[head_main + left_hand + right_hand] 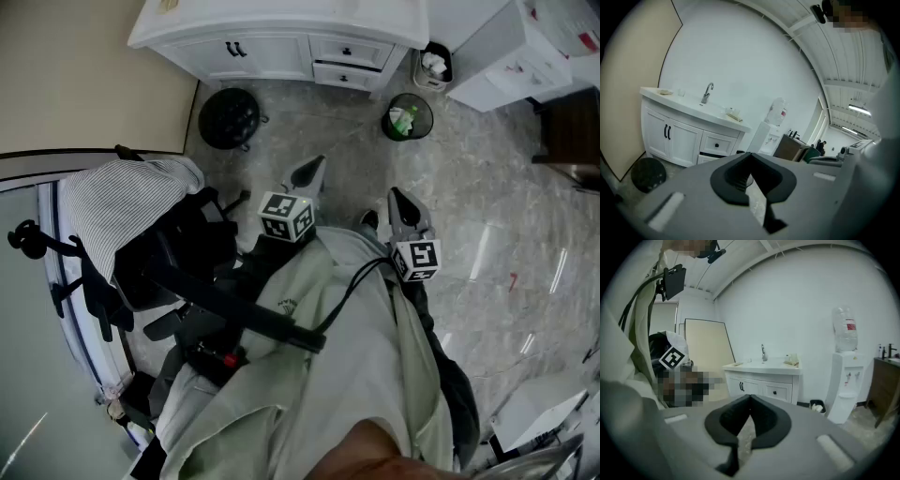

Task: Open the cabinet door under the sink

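The white sink cabinet (272, 42) stands against the far wall, well ahead of both grippers. Its two doors (234, 52) are closed, with a pair of black handles (667, 132) at the seam; two drawers (349, 52) sit to their right. A faucet (708, 93) rises from the top. The doors (742, 386) also show in the right gripper view. My left gripper (309, 172) and right gripper (401, 201) hover side by side over the floor, both shut and empty. The left gripper (750, 155) and right gripper (749, 397) show their jaws meeting with nothing between.
A black round object (229, 118) lies on the floor before the doors. A mesh waste bin (408, 117) and a small black bin (433, 64) stand right of the cabinet, beside a water dispenser (846, 380). A chair with a striped cloth (122, 216) is at my left.
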Demonstrator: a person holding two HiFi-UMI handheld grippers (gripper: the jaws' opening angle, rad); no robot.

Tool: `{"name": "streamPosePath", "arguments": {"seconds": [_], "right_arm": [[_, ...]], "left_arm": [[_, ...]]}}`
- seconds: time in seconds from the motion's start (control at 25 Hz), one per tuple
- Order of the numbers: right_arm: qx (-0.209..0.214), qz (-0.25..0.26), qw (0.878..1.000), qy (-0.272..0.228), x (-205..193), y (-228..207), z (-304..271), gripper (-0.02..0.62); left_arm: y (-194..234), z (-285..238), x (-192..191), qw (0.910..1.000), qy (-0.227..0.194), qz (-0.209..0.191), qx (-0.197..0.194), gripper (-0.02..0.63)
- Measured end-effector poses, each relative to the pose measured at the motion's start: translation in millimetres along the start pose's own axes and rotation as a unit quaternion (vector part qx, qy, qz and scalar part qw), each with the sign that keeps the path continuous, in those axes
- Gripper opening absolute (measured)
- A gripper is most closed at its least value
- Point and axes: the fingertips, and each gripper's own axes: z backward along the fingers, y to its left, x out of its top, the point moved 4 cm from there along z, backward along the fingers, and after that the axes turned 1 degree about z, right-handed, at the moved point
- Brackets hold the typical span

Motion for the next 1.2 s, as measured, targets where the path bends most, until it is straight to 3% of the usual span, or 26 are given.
{"name": "streamPosePath", "arguments": {"seconds": [1.2], "right_arm": [[0.012, -0.017, 1.000, 0.017, -24.4, -22.9, 34.3, 0.002]], "left_arm": [[-32.8, 5.8, -23.8, 0.9988, -0.004, 0.001, 0.049, 0.006]]}}
